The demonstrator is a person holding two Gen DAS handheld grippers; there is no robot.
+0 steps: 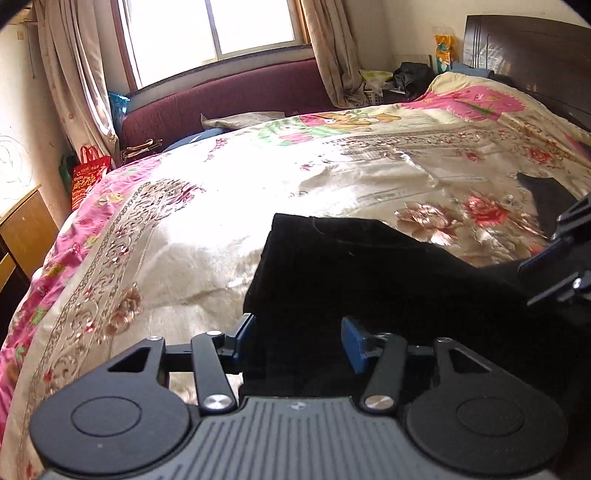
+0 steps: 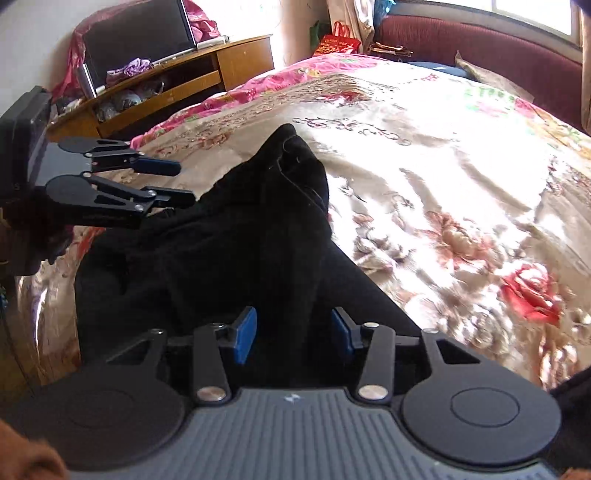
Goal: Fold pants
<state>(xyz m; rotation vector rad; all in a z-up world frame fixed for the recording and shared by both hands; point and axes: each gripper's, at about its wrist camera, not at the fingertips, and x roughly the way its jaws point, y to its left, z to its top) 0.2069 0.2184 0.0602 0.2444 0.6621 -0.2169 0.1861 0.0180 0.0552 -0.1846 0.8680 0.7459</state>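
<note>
Two grippers are in our hands, both with jaws apart and nothing pinched. Our left gripper [image 1: 299, 339] stands fairly wide, its blue pads [image 1: 352, 345] clear of the cloth; the black pants [image 1: 362, 266] lie just ahead of and under its fingers, folded into a thick dark bundle on the bedspread [image 1: 184, 229]. Our right gripper [image 2: 293, 332] is likewise parted, and the pants [image 2: 240, 240] spread directly in front of it, one rumpled end peaking further off. To its left we see the left gripper [image 2: 177, 182] from the side, hovering over the near edge of the pants with fingers spread.

Beyond the pants, the satin bedspread [image 2: 443, 177], cream with pink and red flowers, stretches away in strong sunlight. Ahead of the left gripper, past the bed's far edge, sits a maroon sofa [image 1: 229, 99] under a bright window [image 1: 210, 29] with beige curtains [image 1: 74, 74]. Far right of it rises a dark headboard [image 1: 528, 48]; far left, a red bag [image 1: 88, 173]. Ahead-left of the right gripper stands a wooden cabinet [image 2: 221, 70].
</note>
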